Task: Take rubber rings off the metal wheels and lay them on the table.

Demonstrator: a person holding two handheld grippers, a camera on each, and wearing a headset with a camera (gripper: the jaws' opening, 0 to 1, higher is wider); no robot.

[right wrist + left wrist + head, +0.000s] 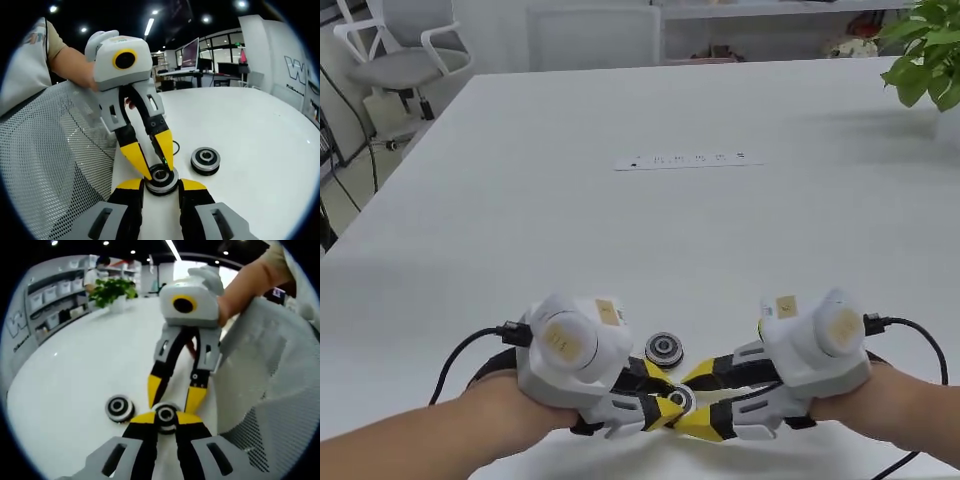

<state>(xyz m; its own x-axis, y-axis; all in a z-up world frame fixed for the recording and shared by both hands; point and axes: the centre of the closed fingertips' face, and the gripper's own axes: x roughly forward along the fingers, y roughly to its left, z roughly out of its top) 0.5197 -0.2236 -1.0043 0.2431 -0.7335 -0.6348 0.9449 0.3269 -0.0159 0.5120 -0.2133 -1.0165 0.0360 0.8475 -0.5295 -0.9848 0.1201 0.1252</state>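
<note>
The left hand-held gripper [165, 419] and the right hand-held gripper [161, 185] meet tip to tip at the near edge of a white desk [620, 240]. Each has its jaws closed on the same small metal wheel [679, 398]. A second wheel [664, 349] lies just beside them. The head view takes in a power strip [685, 160], a plant [925, 50] and an office chair [405, 50]. The right gripper view adds monitors [190, 52] under ceiling lights, and the left gripper view adds shelves of bins [50, 302].
</note>
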